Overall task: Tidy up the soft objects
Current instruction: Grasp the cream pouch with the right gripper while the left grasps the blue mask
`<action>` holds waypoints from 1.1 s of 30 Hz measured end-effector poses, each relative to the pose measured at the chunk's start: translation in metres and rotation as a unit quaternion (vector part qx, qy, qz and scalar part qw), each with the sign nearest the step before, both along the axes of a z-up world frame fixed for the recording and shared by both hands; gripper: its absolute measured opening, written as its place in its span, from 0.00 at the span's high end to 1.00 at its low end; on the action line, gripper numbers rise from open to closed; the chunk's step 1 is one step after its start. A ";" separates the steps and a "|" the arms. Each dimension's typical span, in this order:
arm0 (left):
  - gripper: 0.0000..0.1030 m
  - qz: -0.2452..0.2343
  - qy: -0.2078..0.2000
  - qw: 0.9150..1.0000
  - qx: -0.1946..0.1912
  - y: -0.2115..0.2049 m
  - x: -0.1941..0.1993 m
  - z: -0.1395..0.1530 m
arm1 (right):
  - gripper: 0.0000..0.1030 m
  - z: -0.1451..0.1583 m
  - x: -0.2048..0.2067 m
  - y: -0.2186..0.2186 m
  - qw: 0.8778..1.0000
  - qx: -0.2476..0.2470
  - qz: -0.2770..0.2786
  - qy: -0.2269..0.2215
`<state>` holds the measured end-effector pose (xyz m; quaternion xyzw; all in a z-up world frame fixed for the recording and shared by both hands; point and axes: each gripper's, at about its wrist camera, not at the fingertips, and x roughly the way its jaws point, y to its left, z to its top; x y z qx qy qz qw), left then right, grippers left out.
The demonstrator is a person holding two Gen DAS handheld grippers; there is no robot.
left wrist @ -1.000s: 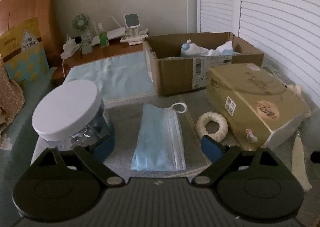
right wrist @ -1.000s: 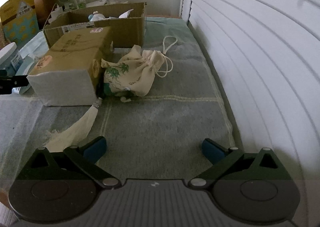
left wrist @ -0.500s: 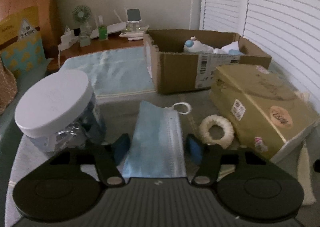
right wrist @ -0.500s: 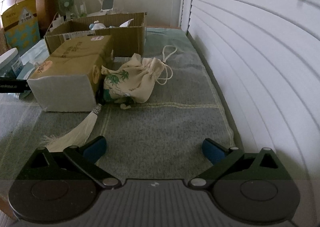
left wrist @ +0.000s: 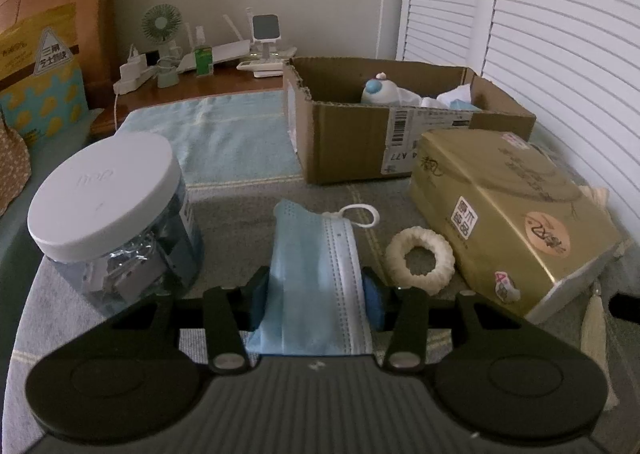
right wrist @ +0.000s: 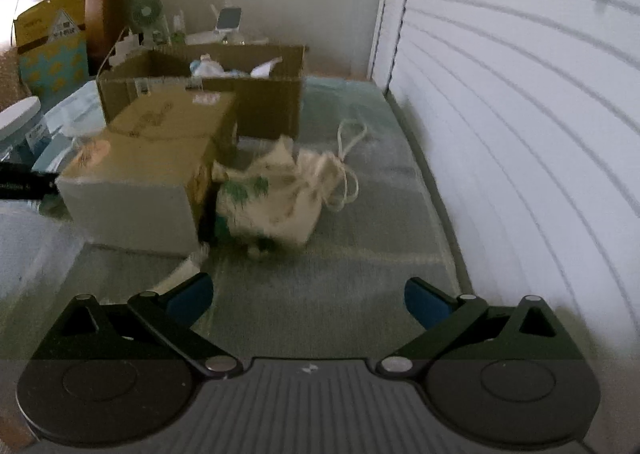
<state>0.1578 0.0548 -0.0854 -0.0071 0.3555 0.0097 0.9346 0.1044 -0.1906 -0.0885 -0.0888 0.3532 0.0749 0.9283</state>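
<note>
A light blue face mask [left wrist: 316, 266] lies on the grey-green blanket, pinched between the blue pads of my left gripper [left wrist: 317, 294]. Its jaws are closing, and the mask is bunched narrow between them. A white fluffy scrunchie [left wrist: 420, 260] lies just right of it. An open cardboard box [left wrist: 352, 138] behind holds a plush toy and cloths. In the right wrist view, a cream drawstring pouch [right wrist: 280, 194] with green print rests beside the gold tissue pack [right wrist: 152, 150]. My right gripper [right wrist: 308, 296] hangs open and holds nothing, short of the pouch.
A clear jar with a white lid [left wrist: 108, 206] stands close on the left of the mask. The gold tissue pack [left wrist: 508, 206] lies to the right, with a cream tassel [left wrist: 592, 318] at its near corner. White slatted doors [right wrist: 520, 114] run along the right side.
My left jaws came in from wide open onto the mask's sides, and the mask has bunched up. The right wrist view has drifted slightly and is blurred; its jaws stay open.
</note>
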 end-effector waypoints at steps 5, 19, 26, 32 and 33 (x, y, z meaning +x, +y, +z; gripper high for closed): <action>0.55 0.000 0.000 1.000 0.000 0.000 0.000 0.000 | 0.00 0.005 0.014 0.007 1.000 -0.015 0.013 -0.016; 0.55 0.001 0.000 1.000 -0.001 0.000 0.000 0.000 | 0.02 0.007 0.026 -0.011 0.998 -0.034 -0.047 -0.010; 0.55 0.002 0.000 1.000 -0.003 0.001 -0.001 0.000 | 0.12 0.017 0.027 -0.002 1.000 0.022 0.011 -0.014; 0.55 0.002 0.000 1.000 -0.004 0.001 0.000 0.000 | 0.35 0.012 0.043 0.003 0.998 0.053 0.033 0.011; 0.55 0.002 0.000 1.000 -0.005 0.001 -0.001 0.000 | 0.40 0.010 0.046 0.003 0.998 0.057 0.032 0.020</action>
